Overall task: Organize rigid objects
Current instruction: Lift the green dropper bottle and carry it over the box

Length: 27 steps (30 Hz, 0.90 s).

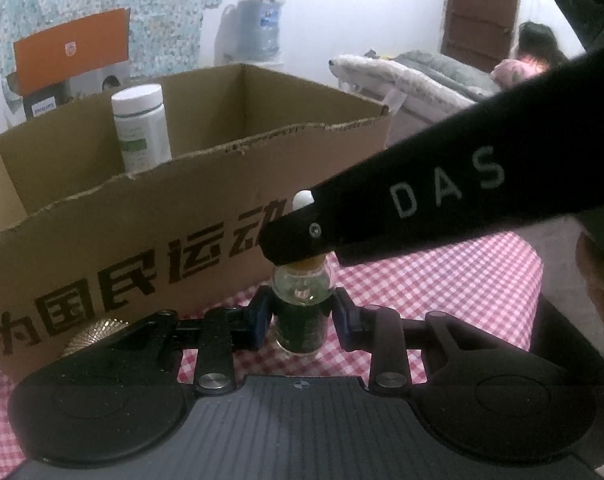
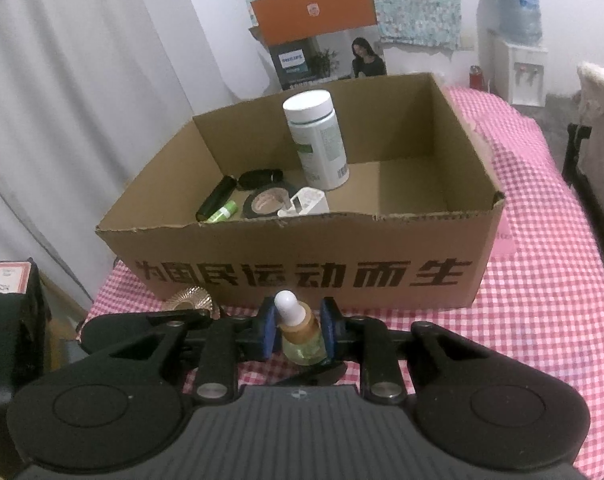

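Observation:
A small glass dropper bottle with a white bulb and a tan collar stands upright on the cloth, just in front of the cardboard box. My left gripper is shut on the bottle's body, a blue pad against each side. My right gripper is shut on the collar under the bulb. In the left wrist view one of its black fingers reaches in from the right over the bottle top. Inside the box stand a white-capped jar and several small cosmetics.
The box sits on a pink checked tablecloth. A gold ribbed disc lies by the box's front left corner. A black case is off the table's left edge. An orange carton stands behind the box. A person sits far back right.

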Available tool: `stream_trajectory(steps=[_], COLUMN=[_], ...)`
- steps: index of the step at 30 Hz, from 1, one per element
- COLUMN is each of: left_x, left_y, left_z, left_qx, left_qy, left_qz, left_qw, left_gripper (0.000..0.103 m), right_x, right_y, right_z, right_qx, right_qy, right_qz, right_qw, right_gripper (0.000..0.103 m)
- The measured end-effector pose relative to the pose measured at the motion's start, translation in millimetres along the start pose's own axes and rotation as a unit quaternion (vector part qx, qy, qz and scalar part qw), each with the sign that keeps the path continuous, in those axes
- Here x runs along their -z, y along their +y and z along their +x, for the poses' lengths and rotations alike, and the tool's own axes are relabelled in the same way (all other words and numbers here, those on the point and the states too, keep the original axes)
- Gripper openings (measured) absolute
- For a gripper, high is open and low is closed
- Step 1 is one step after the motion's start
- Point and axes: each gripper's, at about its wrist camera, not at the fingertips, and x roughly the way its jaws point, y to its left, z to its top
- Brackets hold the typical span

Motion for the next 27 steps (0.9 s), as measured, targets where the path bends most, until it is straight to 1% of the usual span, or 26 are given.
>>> stream_trajectory(steps=[5,8,12,14,16,19,21,24,27], left_x=[-10.4,-22.3,-48.4,-63.9,-81.6,-107.6,-120.7,-137.4,-148.8], left_y=[-1.1,-1.2,3.7,6.9,13.8,29.8,41.9,57.3,70.8], left_z=[-18.7,-35.8,-55.3,-60.2,-61.6,-51.4,-38.1,-10.7,19.6], left_qx=[-0.001,-0.007,-0.017,-0.020,-0.016,-0.004,0.005,0.007,0.006], left_qy=[-0.021,-0.042,-0.070,-0.077,-0.080,-0.063,-0.048,-0.021,0.006], left_qz=[0.002,0.009,0.017,0.018,0.010,-0.010,-0.027,-0.050,-0.065], left_qw=[0.9998,0.9990,0.9972,0.9966,0.9966,0.9979,0.9984,0.9985,0.9978], left_gripper=[0.031,0.031,0.031,0.031,0.031,0.031,0.031,0.031,0.031], right_x=[-5.1,-12.0,-31.4,-45.5,-63.8,-91.0,-110.1,-141.9,-164.6], right_y=[5.4,13.1,25.4,30.6,33.8,35.6,32.3,20.6,7.0], right_z=[-15.0,-29.1,-53.6,-63.3,-70.9,-72.3,-65.2,-41.4,-13.5], right_qx=[-0.005,-0.009,-0.023,-0.030,-0.038,-0.044,-0.046,-0.048,-0.045], right_qy=[-0.015,-0.029,-0.056,-0.067,-0.076,-0.080,-0.073,-0.050,-0.026], right_qz=[-0.010,-0.028,-0.057,-0.072,-0.086,-0.105,-0.111,-0.102,-0.094], right_qw=[1.000,0.999,0.997,0.995,0.993,0.990,0.990,0.992,0.994], right_gripper=[0.023,0.023,0.023,0.023,0.023,0.023,0.023,0.023,0.022])
